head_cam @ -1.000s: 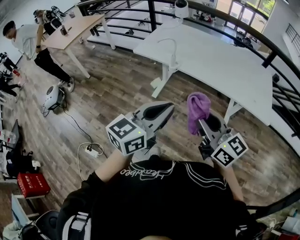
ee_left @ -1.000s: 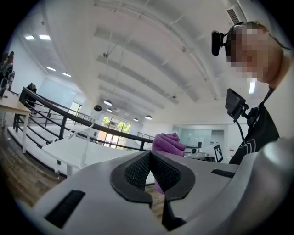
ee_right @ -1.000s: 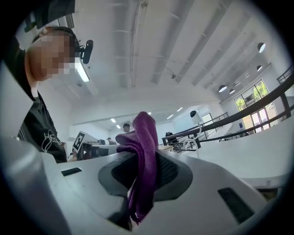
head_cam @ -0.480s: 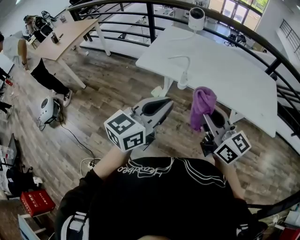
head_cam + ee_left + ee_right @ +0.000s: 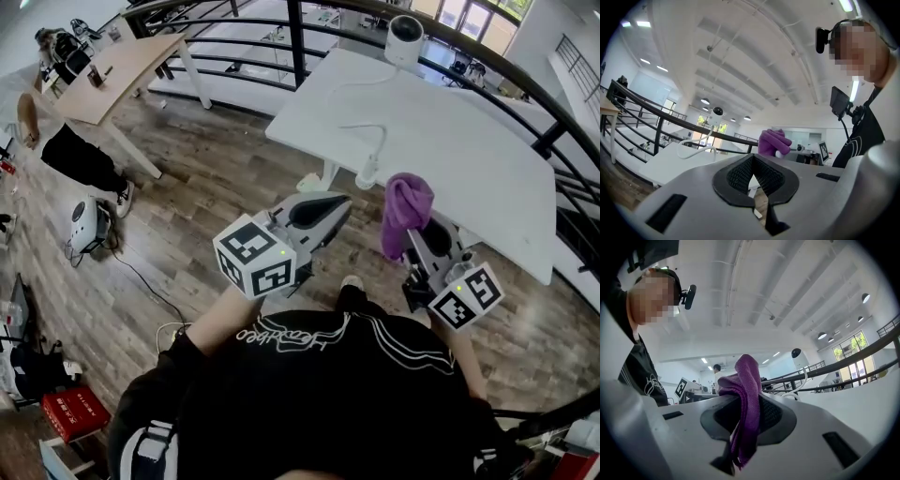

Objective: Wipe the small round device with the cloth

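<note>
The small round device (image 5: pixel 405 39), white with a dark face, stands at the far edge of the white table (image 5: pixel 469 141), and a white cable (image 5: pixel 370 141) trails from it. It also shows far off in the left gripper view (image 5: pixel 717 111) and the right gripper view (image 5: pixel 797 353). My right gripper (image 5: pixel 424 242) is shut on a purple cloth (image 5: pixel 406 211), which bunches up above the jaws (image 5: pixel 747 404). My left gripper (image 5: pixel 323 208) is shut with nothing in it (image 5: pixel 752 180). Both hang level over the wood floor, short of the table's near edge.
A black railing (image 5: pixel 300 28) curves behind the table. At the back left a person (image 5: pixel 66 141) stands by a wooden desk (image 5: pixel 122 66). A white appliance (image 5: pixel 84 220), a cable and a red box (image 5: pixel 73 412) lie on the floor at the left.
Both grippers have come forward toward the white table, which now lies nearer and fuller in the head view. The cloth stays clamped in the right gripper.
</note>
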